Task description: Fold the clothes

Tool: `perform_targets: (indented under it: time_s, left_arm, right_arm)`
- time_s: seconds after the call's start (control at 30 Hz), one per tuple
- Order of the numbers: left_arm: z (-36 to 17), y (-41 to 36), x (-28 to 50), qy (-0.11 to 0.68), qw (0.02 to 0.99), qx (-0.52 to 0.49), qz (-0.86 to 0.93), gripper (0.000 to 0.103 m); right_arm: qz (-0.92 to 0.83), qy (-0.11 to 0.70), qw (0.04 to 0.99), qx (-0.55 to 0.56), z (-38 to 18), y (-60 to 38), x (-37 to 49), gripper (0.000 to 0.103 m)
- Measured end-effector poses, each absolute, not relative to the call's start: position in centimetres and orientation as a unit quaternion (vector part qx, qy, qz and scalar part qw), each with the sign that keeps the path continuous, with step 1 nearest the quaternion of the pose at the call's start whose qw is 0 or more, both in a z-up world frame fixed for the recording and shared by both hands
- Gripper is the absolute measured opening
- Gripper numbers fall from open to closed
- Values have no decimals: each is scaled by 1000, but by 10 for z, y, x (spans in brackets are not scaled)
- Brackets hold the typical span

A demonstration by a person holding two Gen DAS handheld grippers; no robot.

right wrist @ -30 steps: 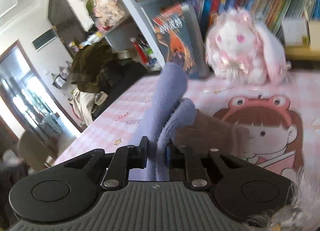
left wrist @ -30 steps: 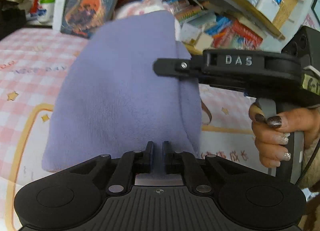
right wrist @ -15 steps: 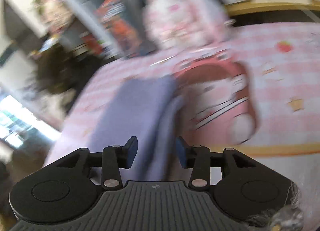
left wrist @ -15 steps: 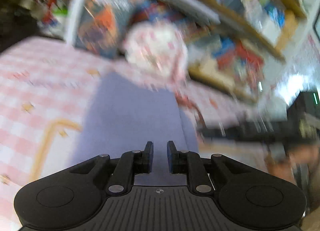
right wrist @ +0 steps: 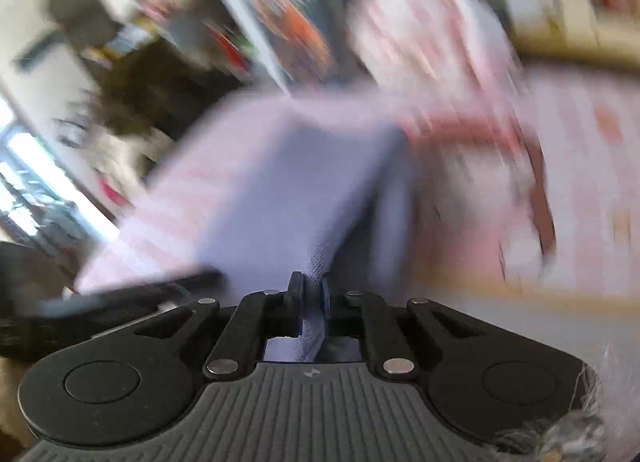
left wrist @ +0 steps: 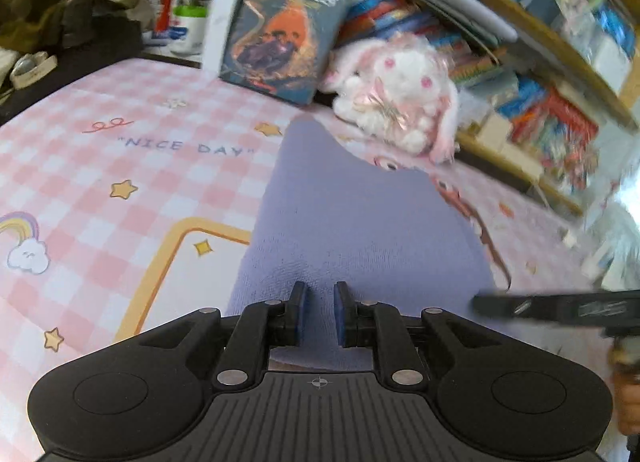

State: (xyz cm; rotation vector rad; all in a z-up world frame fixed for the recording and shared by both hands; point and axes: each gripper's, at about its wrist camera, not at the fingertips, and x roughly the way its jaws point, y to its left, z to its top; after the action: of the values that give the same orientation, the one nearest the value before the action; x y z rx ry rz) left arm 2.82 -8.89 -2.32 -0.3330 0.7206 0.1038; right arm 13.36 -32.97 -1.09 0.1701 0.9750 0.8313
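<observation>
my right gripper (right wrist: 312,294) has just closed, pinching the lilac garment (left wrist: 352,229), which runs lengthwise toward frame top; my left gripper (left wrist: 319,304) gapes over its near hem.

A home bedroom: pink checked bedsheet (left wrist: 132,165), plush rabbit (left wrist: 400,97), crowded bookshelves (left wrist: 532,61) behind

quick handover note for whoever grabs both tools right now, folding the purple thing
Left tool: jaws apart over the purple garment, pads not pressing it, so it is open.
Right tool: just closed, pinching a raised fold of the same garment.
Garment lies on the pink checked sheet, in front of the plush bunny.
Done: appears at least partly folded.
Left: finish the fold the right tool holds, lay it flat, release.
</observation>
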Motion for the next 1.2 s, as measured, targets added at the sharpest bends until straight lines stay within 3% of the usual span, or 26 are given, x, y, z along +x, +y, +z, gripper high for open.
perform_targets:
  time_s: [0.07, 0.23, 0.33, 0.47, 0.6, 0.67, 0.83, 0.97, 1.2]
  left_arm:
    - [-23, -90, 28, 352, 921, -159, 53, 16]
    - [-12, -96, 23, 349, 922, -154, 67, 17]
    - [-2, -102, 15, 340, 924, -154, 78, 26]
    - [4, -112, 1, 334, 923, -163, 99, 30]
    - [8, -124, -11, 332, 921, -164, 119, 40]
    - [7, -129, -15, 333, 921, -160, 127, 63]
    - [1, -134, -10, 352, 917, -153, 112, 65]
    - [2, -131, -9, 357, 921, -137, 77, 70]
    - [2, -115, -16, 375, 919, -115, 26, 72]
  right_arm:
    - [369, 490, 782, 106, -32, -334, 141, 8]
    - [378, 479, 787, 86, -20, -336, 137, 12]
    - [378, 464, 798, 74, -10, -340, 133, 19]
    - [378, 442, 813, 43, 0, -352, 120, 26]
    - [369, 437, 820, 15, 2, -362, 107, 45]
    - [359, 441, 823, -4, 1, -364, 101, 53]
    - [328, 439, 836, -25, 1, -365, 91, 74]
    - [298, 439, 847, -21, 3, -361, 82, 76]
    - [249, 443, 861, -4, 7, -344, 54, 80]
